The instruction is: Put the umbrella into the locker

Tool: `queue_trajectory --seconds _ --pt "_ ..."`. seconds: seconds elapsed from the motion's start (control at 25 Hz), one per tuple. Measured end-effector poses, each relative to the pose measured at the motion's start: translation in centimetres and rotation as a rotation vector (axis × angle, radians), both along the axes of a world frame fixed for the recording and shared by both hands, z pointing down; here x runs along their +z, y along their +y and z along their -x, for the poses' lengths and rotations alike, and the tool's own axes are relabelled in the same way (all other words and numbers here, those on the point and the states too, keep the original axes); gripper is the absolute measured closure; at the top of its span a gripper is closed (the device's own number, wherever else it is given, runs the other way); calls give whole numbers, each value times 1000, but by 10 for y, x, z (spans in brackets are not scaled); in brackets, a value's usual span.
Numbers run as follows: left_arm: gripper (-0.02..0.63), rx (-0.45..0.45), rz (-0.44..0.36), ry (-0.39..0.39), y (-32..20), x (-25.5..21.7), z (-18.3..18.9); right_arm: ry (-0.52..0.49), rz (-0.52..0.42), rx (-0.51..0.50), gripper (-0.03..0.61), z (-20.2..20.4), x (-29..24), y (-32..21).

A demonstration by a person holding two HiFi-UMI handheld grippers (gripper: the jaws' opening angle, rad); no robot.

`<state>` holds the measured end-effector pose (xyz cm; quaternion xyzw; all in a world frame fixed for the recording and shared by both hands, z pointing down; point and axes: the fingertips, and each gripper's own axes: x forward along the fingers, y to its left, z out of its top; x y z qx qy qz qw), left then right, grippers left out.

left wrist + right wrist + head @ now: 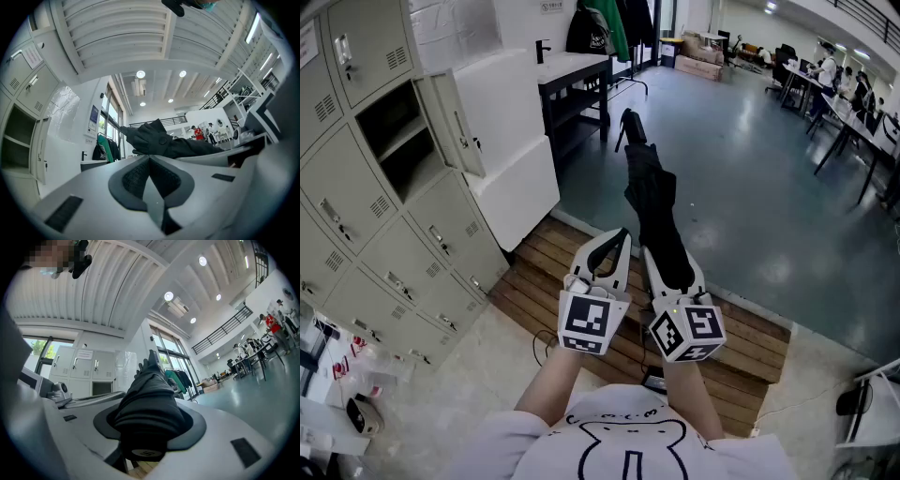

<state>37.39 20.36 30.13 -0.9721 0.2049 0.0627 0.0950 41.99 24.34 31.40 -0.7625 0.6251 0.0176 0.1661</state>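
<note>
Umbrella [650,192]: lower end hidden inside right tongs [673,270].
Lockers [356,225]: bank cut off at left edge.
Open locker [394,141]: interior dim, contents indiscernible.
Far desks [853,103]: people there too small to tell.
Locker label [84,354]: print illegible.

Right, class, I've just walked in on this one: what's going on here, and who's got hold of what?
A person holds a gripper in each hand beside a bank of lockers. The right gripper is clamped on a folded black umbrella, which points forward over the floor. The left gripper is shut and empty next to it. One locker has its door open, off to the left; the umbrella is not in it yet.
</note>
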Motion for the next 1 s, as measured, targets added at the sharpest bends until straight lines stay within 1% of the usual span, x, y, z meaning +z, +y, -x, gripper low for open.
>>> queue_trajectory --seconds 0.2,0.48,0.72,1.0 --pt "618 0 -23 -1 7 -3 -2 7 -4 -7 370 0 -2 3" --pt "618 -30 -22 14 6 -6 9 -26 -61 -64 369 7 -7 5" --pt "618 -101 -14 27 -10 -11 33 -34 -80 -145 368 27 -13 -11" --pt "618 -218 -8 34 -36 -12 74 -55 -89 -270 370 65 -13 -38"
